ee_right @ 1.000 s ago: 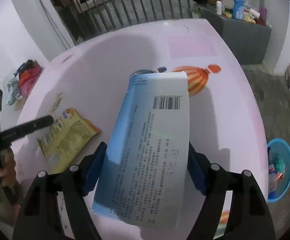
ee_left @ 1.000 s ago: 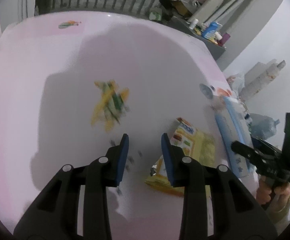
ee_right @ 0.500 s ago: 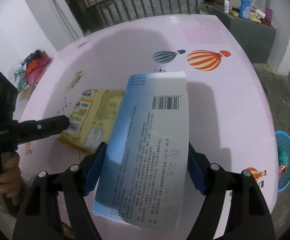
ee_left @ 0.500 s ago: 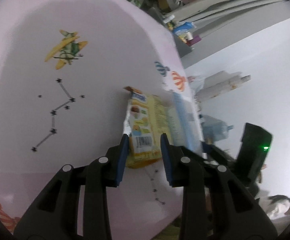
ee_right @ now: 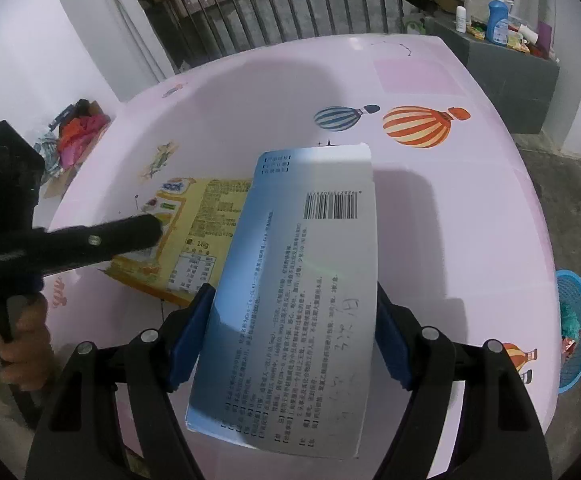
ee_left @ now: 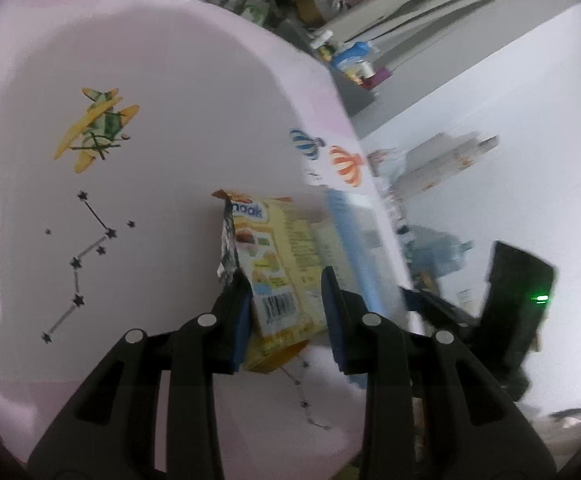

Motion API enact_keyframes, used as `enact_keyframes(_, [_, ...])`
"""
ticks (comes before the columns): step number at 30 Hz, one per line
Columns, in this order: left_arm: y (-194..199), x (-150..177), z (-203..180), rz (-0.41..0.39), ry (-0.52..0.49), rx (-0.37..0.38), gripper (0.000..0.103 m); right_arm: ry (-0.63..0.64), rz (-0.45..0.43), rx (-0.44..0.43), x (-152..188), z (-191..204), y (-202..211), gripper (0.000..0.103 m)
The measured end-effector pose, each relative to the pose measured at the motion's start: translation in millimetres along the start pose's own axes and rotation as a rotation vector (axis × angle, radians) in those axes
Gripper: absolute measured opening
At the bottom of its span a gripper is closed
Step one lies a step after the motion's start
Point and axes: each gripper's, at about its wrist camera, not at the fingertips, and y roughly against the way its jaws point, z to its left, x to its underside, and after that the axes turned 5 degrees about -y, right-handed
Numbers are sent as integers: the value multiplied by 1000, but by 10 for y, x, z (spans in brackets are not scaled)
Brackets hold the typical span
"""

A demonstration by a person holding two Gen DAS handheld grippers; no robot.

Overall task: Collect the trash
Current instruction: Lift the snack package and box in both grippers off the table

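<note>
The pink table takes up most of the room, and everything else is best placed against it. Off its right edge, down on the floor, sits the blue basket with some rubbish already in it.

Over the near part of the table the right gripper is clamped across a blue-and-white box, pads pressed on both long sides and most of the box sticking out past them. With only that end pinched, I'd worry that a quick swing toward the basket lets it swivel or slide out.

Left of the box, on the table near its front edge, lies the yellow snack wrapper. The left gripper has been narrowing its jaws around the wrapper's barcode end, but I can't tell whether the pads bite yet. The foil is thin and crumpled; I reckon it could buckle and slip free, or just skid off the edge.
</note>
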Motion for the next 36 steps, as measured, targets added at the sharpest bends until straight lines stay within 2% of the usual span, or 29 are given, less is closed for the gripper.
enact_keyframes(3, [-13,7,-39,18,-51,-83,18,-12,-6,-7,1,-39,18,72])
enact_keyframes(10, [7,44,-282,-5,-180,-205,10,-21,-16,-2,18,-95,56,72])
enact_keyframes(25, [-24,34,-700,-42,-321,-278,7,-129,-96,0,51,-339,368,72])
enact_keyframes(36, [67,68,-917,-89,-396,-319,7,-149,-132,6,78,-409,525,72])
